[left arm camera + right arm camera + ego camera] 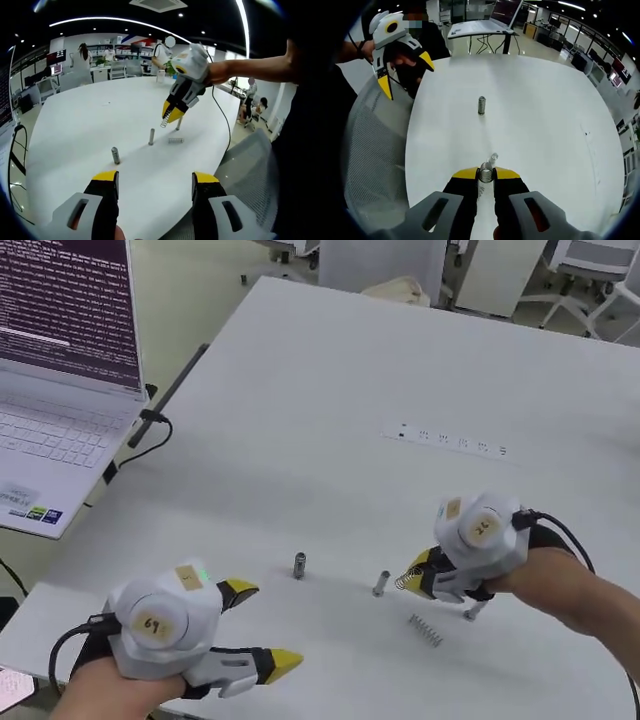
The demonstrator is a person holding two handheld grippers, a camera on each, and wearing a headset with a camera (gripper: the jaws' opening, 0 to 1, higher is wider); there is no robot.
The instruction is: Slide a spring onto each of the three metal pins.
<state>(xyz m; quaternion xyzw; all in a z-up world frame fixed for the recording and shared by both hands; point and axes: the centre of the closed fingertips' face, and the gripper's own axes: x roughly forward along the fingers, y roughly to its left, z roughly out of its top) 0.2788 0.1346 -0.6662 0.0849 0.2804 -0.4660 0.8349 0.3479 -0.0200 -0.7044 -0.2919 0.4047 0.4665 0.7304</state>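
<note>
**Q:** Right gripper (486,174), what does it hold?
**A:** Its jaws are closed on a spring (163,120), just before the middle pin (494,157).
**Q:** And the left gripper (262,625)?
**A:** Its jaws stand wide apart with nothing between them. A loose spring (425,630) lies on the table (330,420). The end pin (299,565) already carries one.

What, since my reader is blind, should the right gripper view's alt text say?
The right gripper holds a spring in its jaws, close to a bare pin; farther on, a second pin wears its spring.
</note>
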